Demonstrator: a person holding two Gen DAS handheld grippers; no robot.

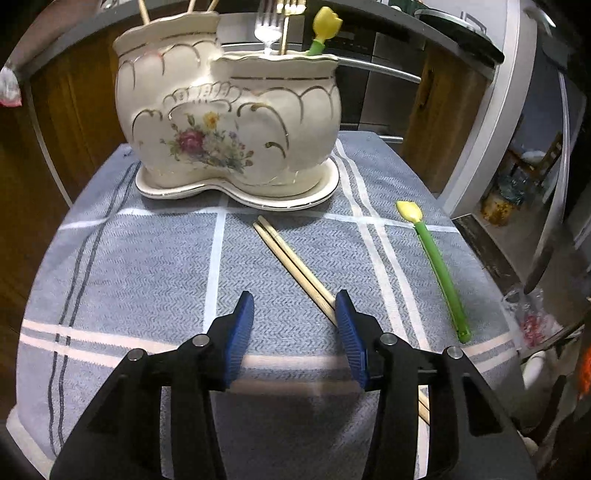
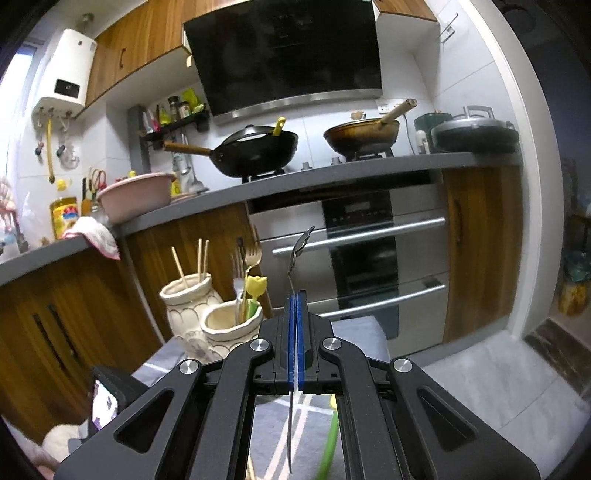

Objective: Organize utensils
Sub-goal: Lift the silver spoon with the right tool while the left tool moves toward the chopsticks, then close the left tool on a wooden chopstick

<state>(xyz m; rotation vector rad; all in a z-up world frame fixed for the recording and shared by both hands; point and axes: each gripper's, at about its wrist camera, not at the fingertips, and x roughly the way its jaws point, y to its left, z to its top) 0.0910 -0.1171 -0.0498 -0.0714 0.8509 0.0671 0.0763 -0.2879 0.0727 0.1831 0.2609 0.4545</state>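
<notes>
Left wrist view: the left hand-held gripper (image 1: 294,306) hangs over a grey checked cloth (image 1: 147,266) that covers the bench, its blue pads apart and pressing on nothing. A pair of wooden chopsticks (image 1: 291,264) lies slantwise on the cloth in front of the ceramic utensil holder (image 1: 225,122); the near part of the pair passes under the right-side pad, and whether that pad touches them cannot be told. The holder, cream with gold lines and a flower print, stands on its matching saucer (image 1: 236,194) at the far end of the cloth. Chopstick ends rise from its taller left compartment; a silver fork (image 1: 267,27), a gold fork (image 1: 290,14) and a yellow tulip-topped green utensil (image 1: 322,31) stand in its lower right compartment. A second tulip-topped green utensil (image 1: 436,266) lies flat on the cloth, to the right of the chopsticks and well apart from the holder.

Right wrist view: the right hand-held gripper (image 2: 295,306) is clenched on a thin dark metal utensil (image 2: 297,254), seen edge-on; its curved head sticks up above the pads and its handle hangs down below them. The holder (image 2: 207,314) stands lower left of this gripper, with three chopsticks (image 2: 199,260) in the tall compartment and the forks and tulip piece (image 2: 255,286) in the other. Behind are an oven (image 2: 362,258) and a worktop with two woks (image 2: 258,147).
</notes>
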